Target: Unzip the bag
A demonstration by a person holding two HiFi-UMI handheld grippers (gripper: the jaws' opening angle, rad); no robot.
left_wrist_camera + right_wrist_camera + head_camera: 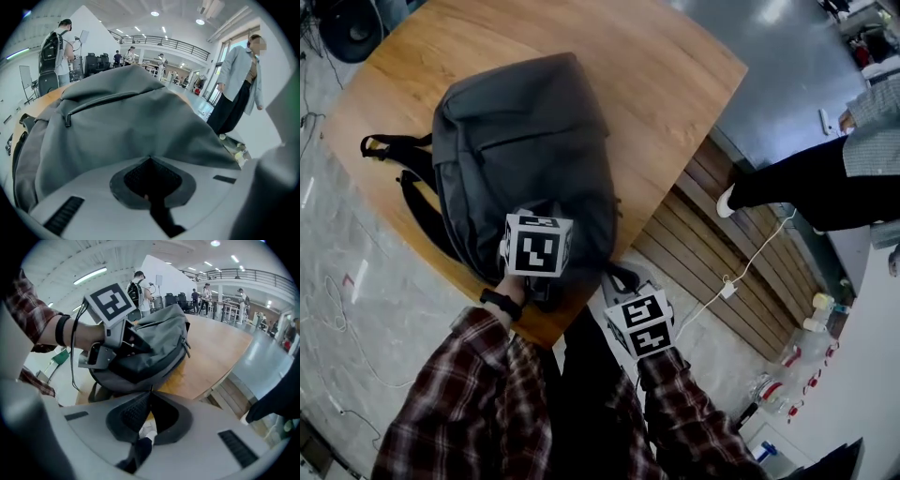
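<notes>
A grey backpack (pixel 525 141) lies on the round wooden table (pixel 675 84), its black shoulder straps (pixel 398 150) spilling out to the left. My left gripper (pixel 539 251) sits on the bag's near end. In the left gripper view its jaws (pixel 150 159) are shut, grey fabric (pixel 122 122) lies right behind them and a black strap (pixel 161 218) hangs from the pads. My right gripper (pixel 630 298) is at the bag's near right corner by a black loop (pixel 623 277). It (pixel 151 393) is shut on a black strap (pixel 140 451) with a white tag. A front-pocket zip pull (pixel 68 119) shows.
The table's near edge runs just under both grippers. A slatted wooden platform (pixel 722 244) and a white cable (pixel 741 272) lie to the right below the table. A person in dark trousers (pixel 806 183) stands at the right. Bottles (pixel 817 314) sit on the floor.
</notes>
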